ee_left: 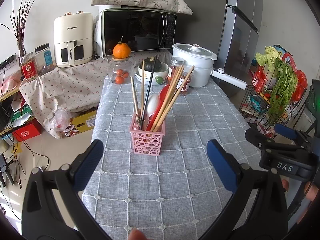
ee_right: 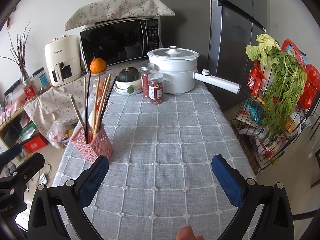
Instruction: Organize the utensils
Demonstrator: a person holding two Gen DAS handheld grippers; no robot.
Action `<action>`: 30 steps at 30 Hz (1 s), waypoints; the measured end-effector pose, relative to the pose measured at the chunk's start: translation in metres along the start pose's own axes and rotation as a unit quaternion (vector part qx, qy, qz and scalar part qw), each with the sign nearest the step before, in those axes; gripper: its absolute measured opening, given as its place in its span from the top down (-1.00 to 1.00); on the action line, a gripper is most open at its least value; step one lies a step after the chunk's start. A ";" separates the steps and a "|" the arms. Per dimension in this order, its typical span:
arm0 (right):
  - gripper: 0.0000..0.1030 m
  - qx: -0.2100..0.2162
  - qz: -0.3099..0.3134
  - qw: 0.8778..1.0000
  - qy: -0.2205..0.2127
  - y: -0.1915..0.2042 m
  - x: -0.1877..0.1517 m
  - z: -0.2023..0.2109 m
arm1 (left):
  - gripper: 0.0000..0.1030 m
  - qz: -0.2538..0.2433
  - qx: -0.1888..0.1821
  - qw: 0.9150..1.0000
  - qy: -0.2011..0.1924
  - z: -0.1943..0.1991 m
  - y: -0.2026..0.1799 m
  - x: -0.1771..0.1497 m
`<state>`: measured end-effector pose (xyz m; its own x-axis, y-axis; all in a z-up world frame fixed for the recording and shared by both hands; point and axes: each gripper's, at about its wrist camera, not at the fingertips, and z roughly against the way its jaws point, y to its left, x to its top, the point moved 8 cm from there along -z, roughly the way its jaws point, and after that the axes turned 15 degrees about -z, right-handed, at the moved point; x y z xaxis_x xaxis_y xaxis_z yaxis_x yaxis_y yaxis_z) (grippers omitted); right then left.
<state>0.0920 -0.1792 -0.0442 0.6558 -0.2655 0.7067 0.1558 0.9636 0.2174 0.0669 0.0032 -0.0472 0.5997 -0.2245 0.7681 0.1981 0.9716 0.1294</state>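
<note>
On the checked grey desk, light stiff chopsticks upright in a pink basket, best pinched near their tops; left hand-held gripper and right hand-held gripper both wide open, empty.

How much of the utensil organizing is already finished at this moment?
It looks mostly done: chopsticks and spoons stand in the pink basket. The left gripper and right gripper are open and hold nothing. No loose utensil shows on the tablecloth, so nothing visible is left.
</note>
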 end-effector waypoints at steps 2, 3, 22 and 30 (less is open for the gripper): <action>-1.00 0.000 -0.001 1.000 0.002 0.000 -0.001 -0.001 | -0.99 0.000 0.001 1.000 -0.001 0.000 0.000 0.000; -1.00 0.000 -0.001 1.000 0.002 0.000 -0.002 -0.001 | -0.99 0.000 0.001 1.000 -0.001 0.000 0.000 0.000; -1.00 0.002 -0.006 1.000 0.005 -0.001 -0.005 -0.003 | -0.99 0.008 -0.013 1.000 0.002 0.002 -0.002 0.002; -1.00 0.005 -0.008 1.000 0.009 0.001 -0.005 -0.003 | -0.99 0.012 0.005 1.000 0.019 -0.005 0.000 -0.002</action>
<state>0.0915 -0.1766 -0.0495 0.6669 -0.2798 0.6906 0.1590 0.9589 0.2350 0.0695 0.0029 -0.0522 0.6338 -0.2044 0.7460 0.1760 0.9773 0.1182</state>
